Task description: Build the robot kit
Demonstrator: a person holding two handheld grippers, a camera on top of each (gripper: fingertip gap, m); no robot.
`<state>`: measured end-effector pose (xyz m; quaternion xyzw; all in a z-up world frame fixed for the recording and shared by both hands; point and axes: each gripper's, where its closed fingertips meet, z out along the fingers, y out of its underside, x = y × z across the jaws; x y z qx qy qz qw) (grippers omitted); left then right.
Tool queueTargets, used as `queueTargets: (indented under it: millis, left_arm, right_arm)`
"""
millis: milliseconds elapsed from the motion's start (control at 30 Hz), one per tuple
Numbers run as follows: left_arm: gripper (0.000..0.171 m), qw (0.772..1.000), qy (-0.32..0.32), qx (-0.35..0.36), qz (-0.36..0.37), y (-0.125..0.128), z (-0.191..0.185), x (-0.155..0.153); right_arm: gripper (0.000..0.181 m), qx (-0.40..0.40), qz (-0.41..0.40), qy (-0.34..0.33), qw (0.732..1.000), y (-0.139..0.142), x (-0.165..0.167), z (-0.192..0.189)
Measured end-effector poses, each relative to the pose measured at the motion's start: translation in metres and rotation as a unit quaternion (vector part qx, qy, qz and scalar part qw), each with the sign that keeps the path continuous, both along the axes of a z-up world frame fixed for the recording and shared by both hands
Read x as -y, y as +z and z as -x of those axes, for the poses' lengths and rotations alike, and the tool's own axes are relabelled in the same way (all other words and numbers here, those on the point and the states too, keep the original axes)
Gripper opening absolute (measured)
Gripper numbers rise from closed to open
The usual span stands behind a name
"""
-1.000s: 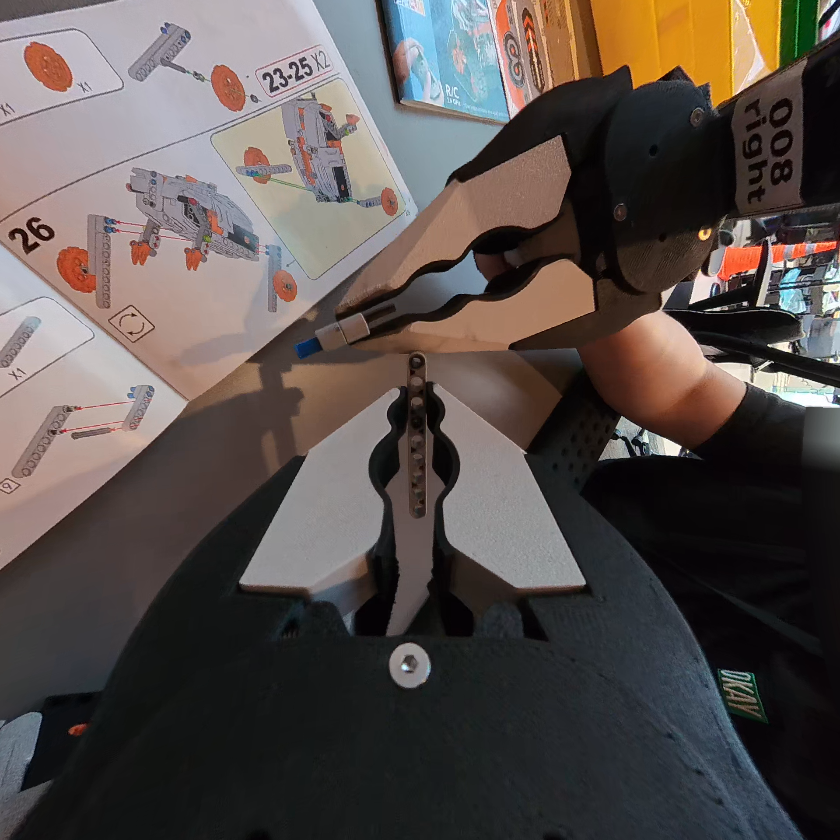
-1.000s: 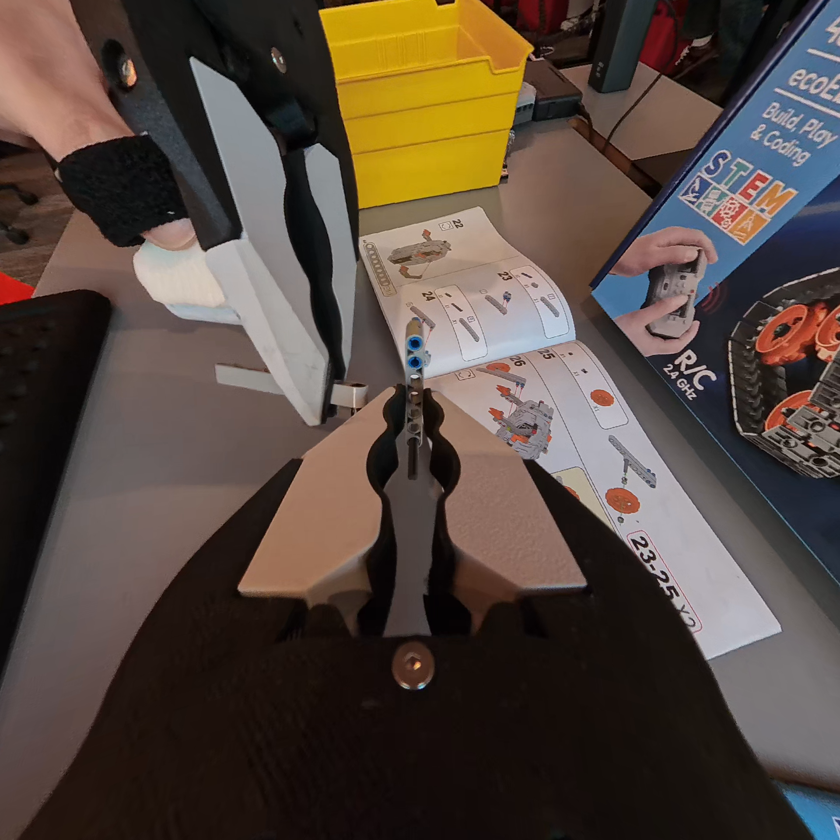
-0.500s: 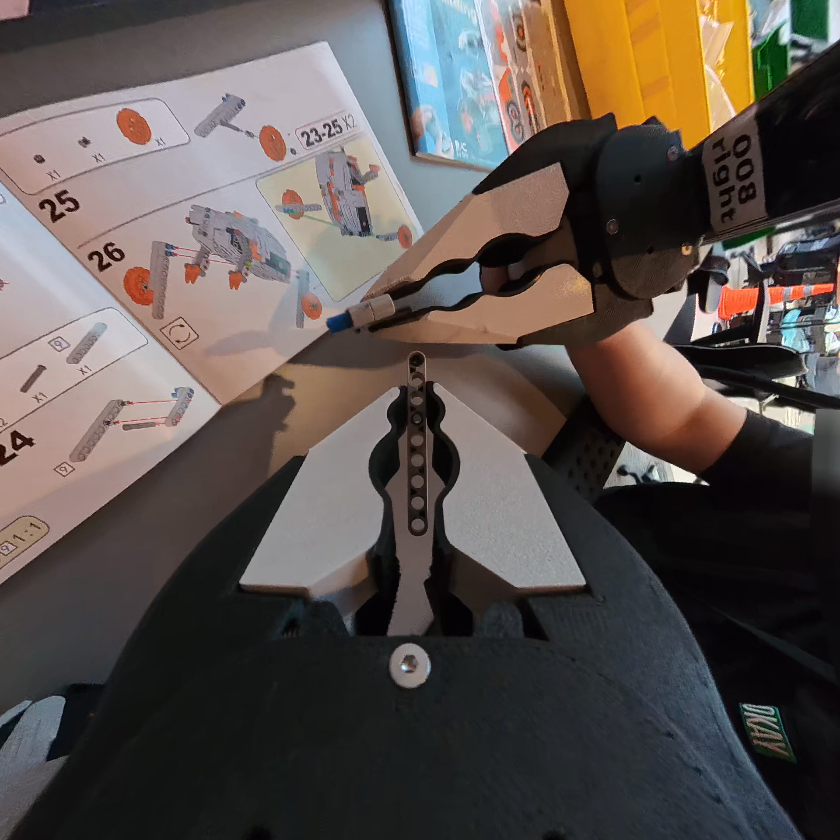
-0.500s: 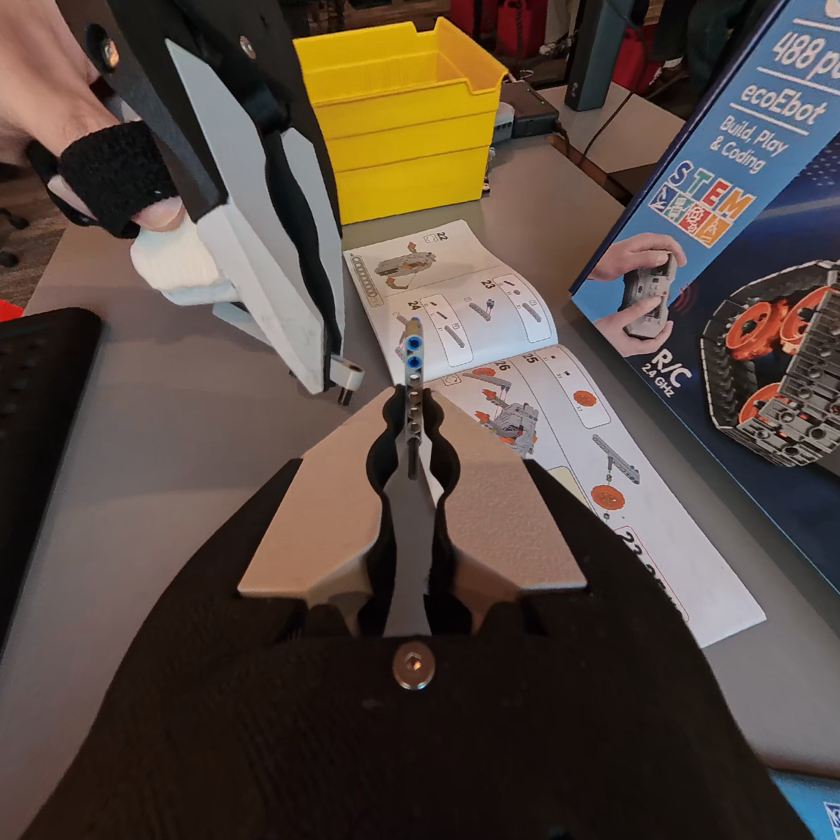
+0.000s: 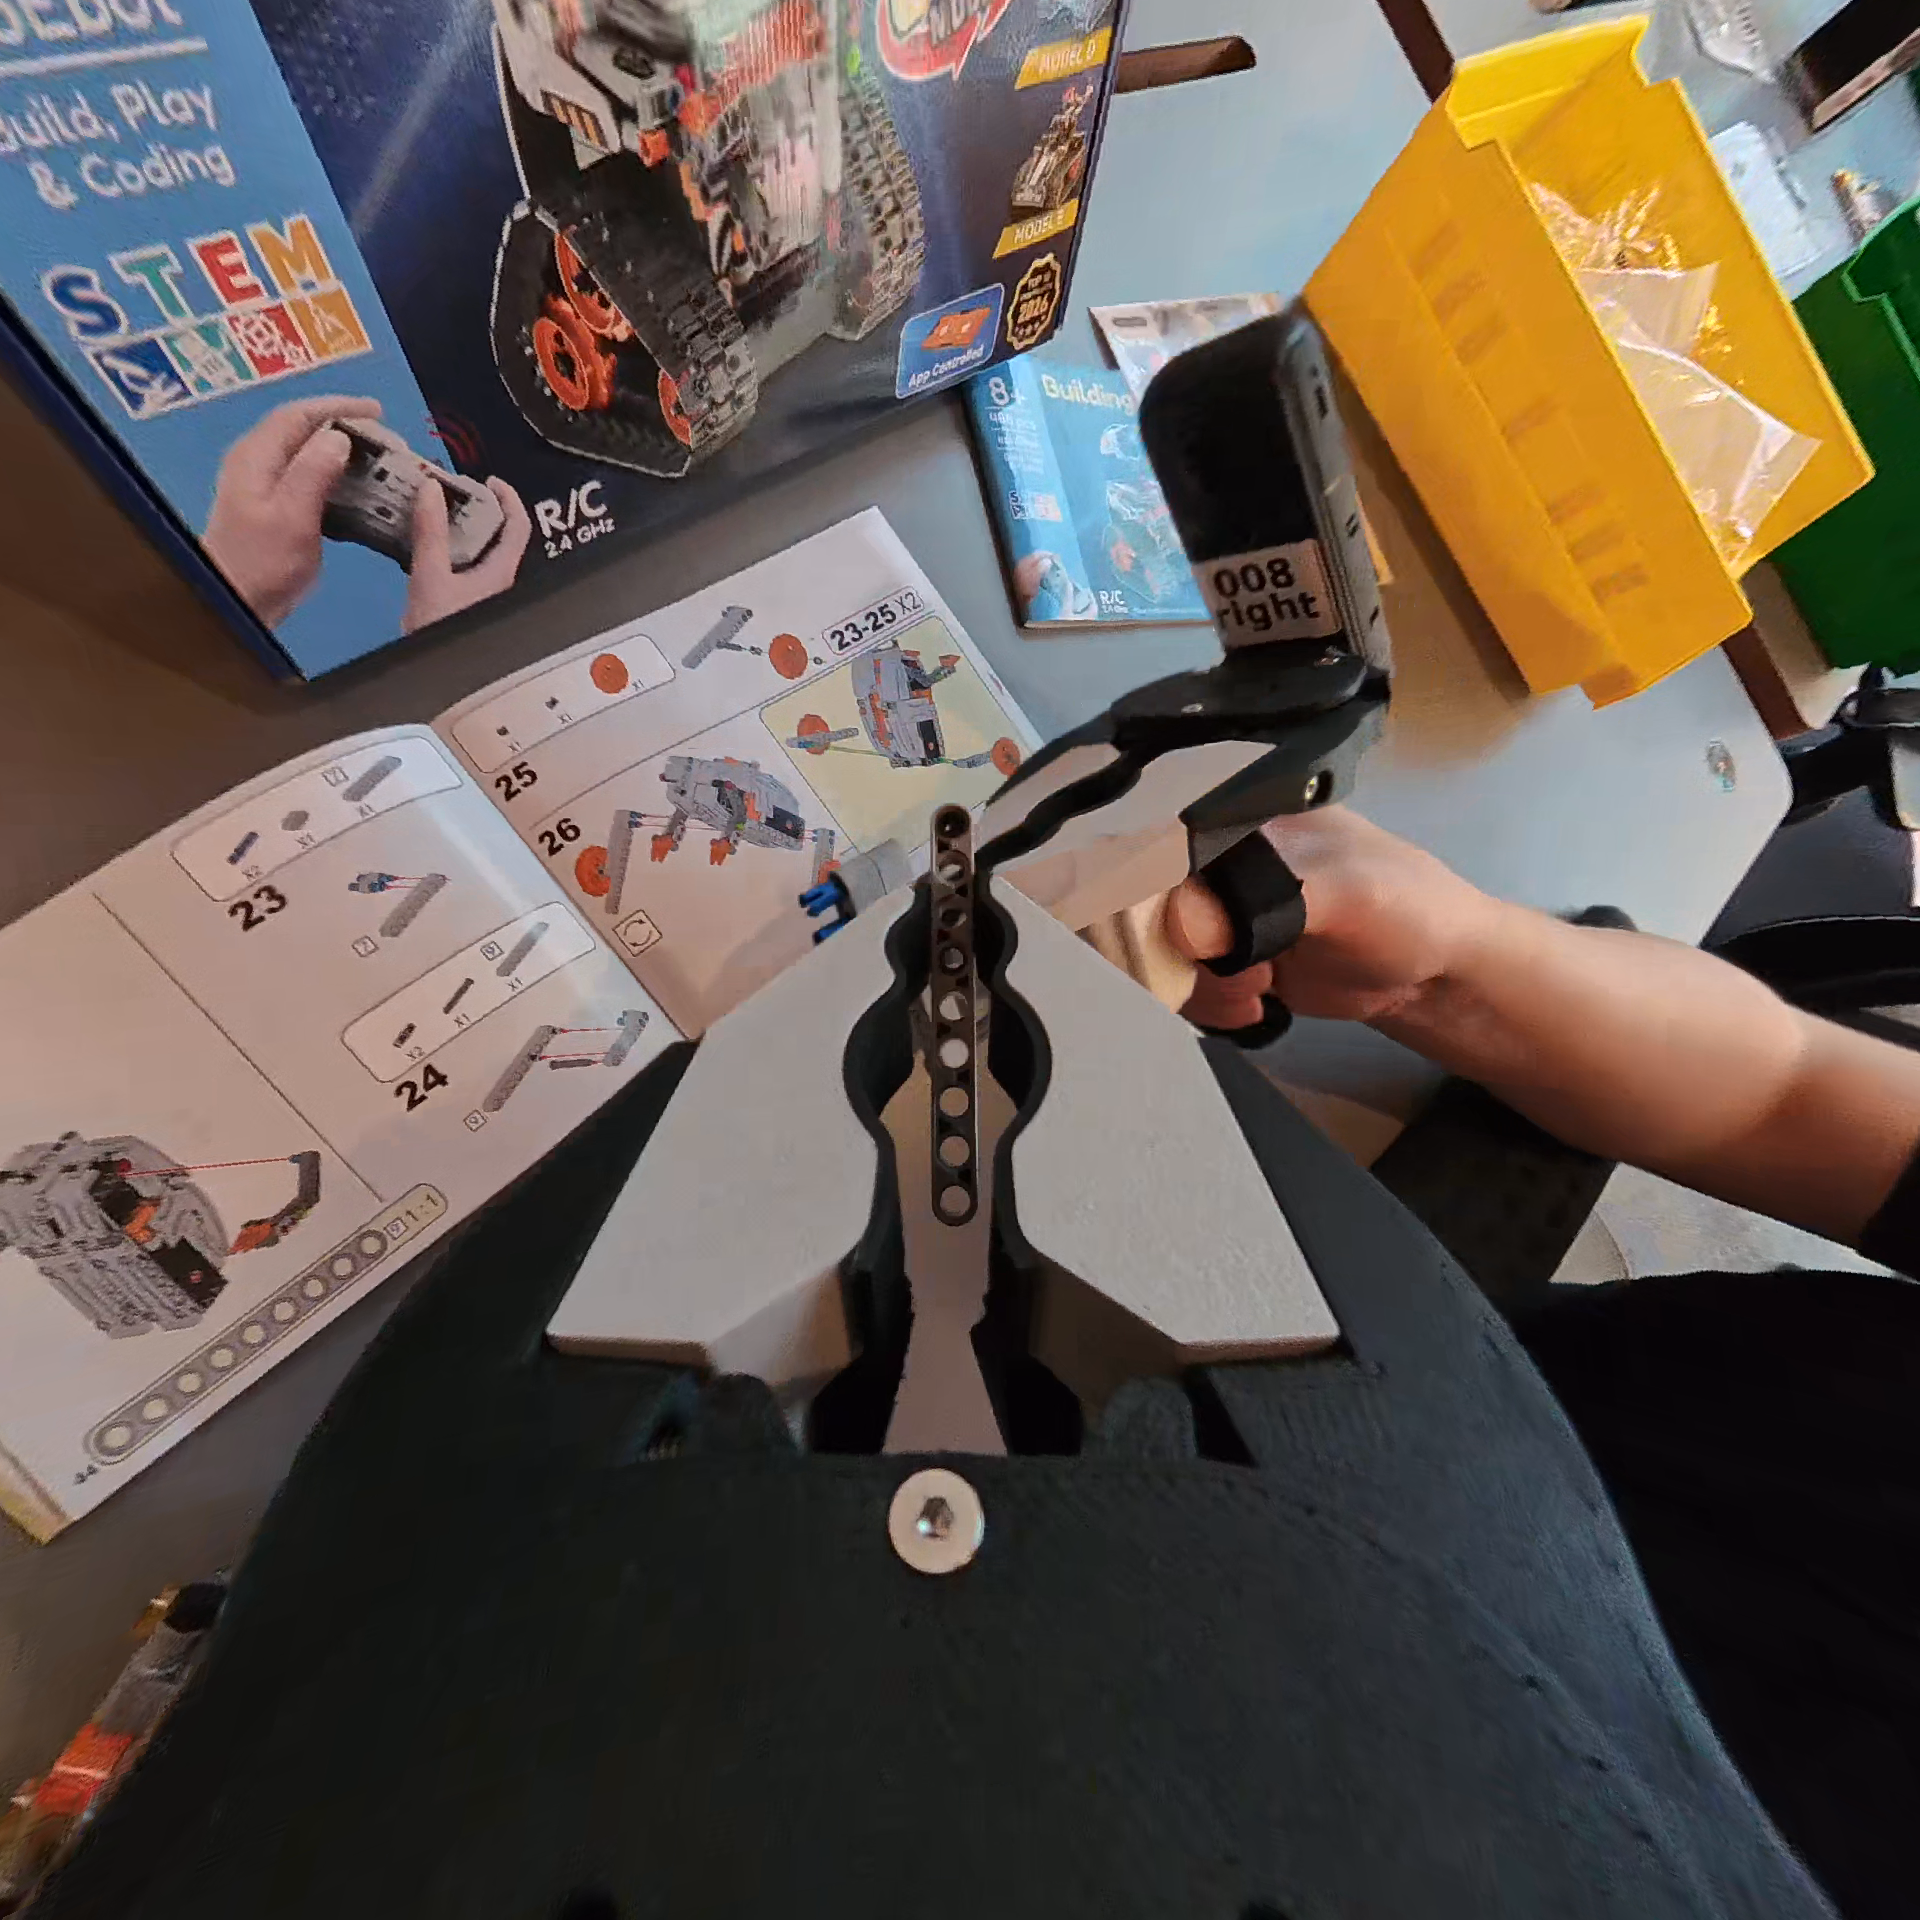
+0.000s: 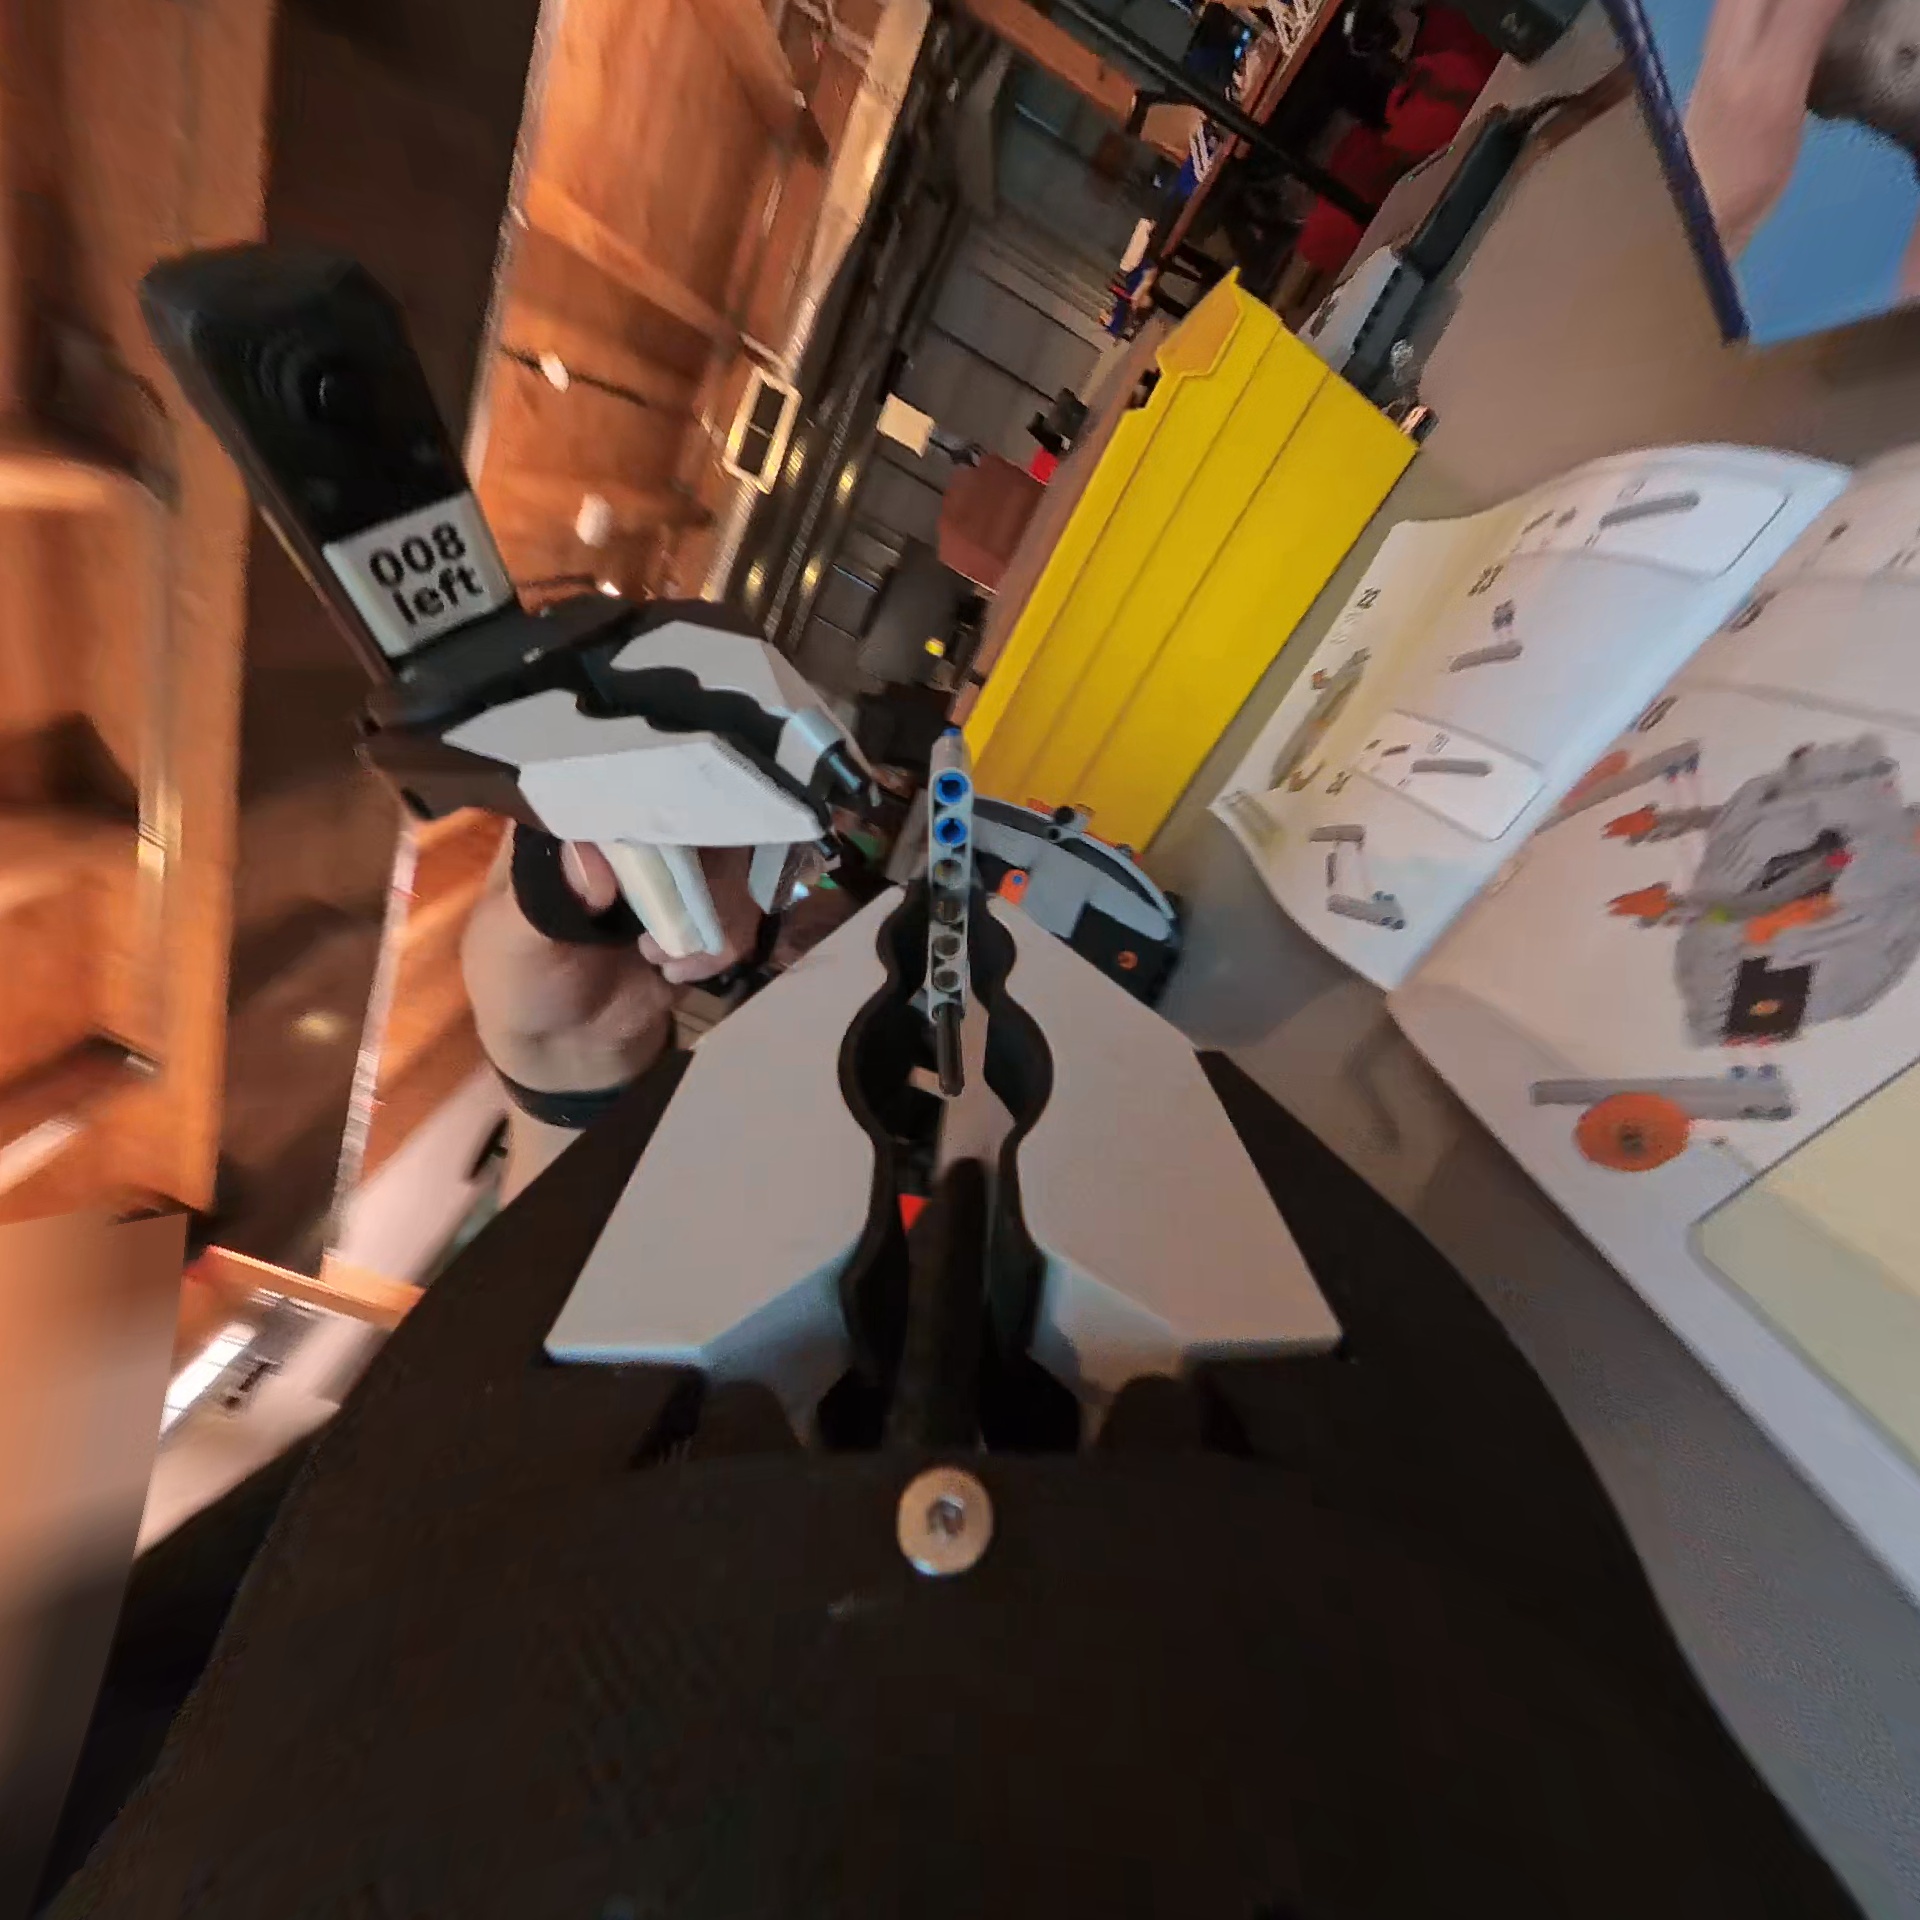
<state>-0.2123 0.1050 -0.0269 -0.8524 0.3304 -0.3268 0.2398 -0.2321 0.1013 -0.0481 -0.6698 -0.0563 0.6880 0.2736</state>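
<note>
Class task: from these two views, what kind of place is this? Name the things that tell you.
Probably a workshop or lab table: an open building-kit instruction booklet, the kit's blue box, and a yellow parts bin.

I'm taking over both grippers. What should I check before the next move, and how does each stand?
1. Left gripper shut on dark holed beam: ok.
2. Right gripper shut on grey beam: ok.
3. Two blue pins seated in grey beam's far end: ok.
4. Beams apart, not touching: ok in right wrist view.
5. Instruction booklet lying open: ok.
6. Right wrist view sharp: not ok, blurred.
</note>
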Motion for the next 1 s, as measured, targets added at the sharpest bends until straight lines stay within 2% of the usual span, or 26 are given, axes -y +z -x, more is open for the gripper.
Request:
queueTargets:
  millis: [133, 400, 700, 1000]
  left_arm:
    - [0.005, 0.999, 0.004, -0.032, -0.012, -0.001, -0.010, -0.003]
    - [0.006, 0.993, -0.005, -0.115, -0.030, -0.012, -0.001, -0.004]
    - [0.005, 0.995, 0.020, -0.097, -0.024, -0.016, -0.005, -0.006]
    - [0.005, 0.992, 0.027, -0.119, -0.039, -0.022, -0.006, -0.012]
  right_arm:
    - [0.004, -0.081, 0.076, -0.013, 0.994, 0.003, -0.002, -0.002]
    - [0.004, -0.071, 0.073, -0.020, 0.995, 0.003, -0.008, -0.012]
    - [0.004, -0.090, 0.101, -0.023, 0.991, -0.002, -0.008, -0.009]
    - [0.004, -0.089, 0.106, -0.040, 0.990, -0.004, -0.012, -0.012]
